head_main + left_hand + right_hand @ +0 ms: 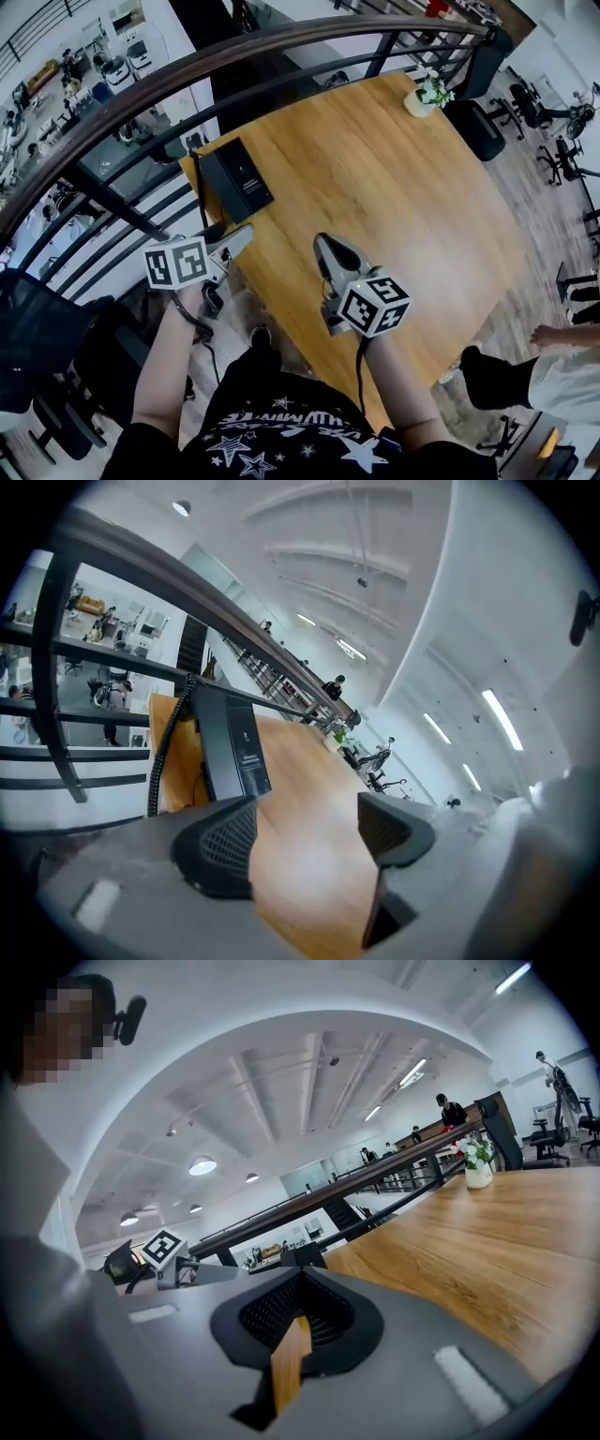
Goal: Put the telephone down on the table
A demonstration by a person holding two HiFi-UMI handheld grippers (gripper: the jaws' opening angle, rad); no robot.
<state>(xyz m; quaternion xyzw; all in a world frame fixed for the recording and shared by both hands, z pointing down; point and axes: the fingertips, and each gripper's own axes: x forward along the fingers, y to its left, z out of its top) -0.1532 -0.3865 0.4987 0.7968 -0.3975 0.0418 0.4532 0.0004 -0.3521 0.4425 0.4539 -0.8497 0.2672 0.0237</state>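
The black telephone lies flat on the left corner of the wooden table, close to the railing. In the left gripper view the telephone is ahead of the jaws, with its coiled cord hanging at its left side. My left gripper is off the table's near-left edge, a short way from the phone and apart from it. This left gripper is open, with only table wood showing between its pads. My right gripper hovers over the table's near edge; the right gripper is shut with nothing in it.
A dark curved railing runs along the table's left and far sides, with a drop to a lower floor behind it. A white pot of flowers stands at the far corner. A black office chair sits beyond it. A person stands at the right.
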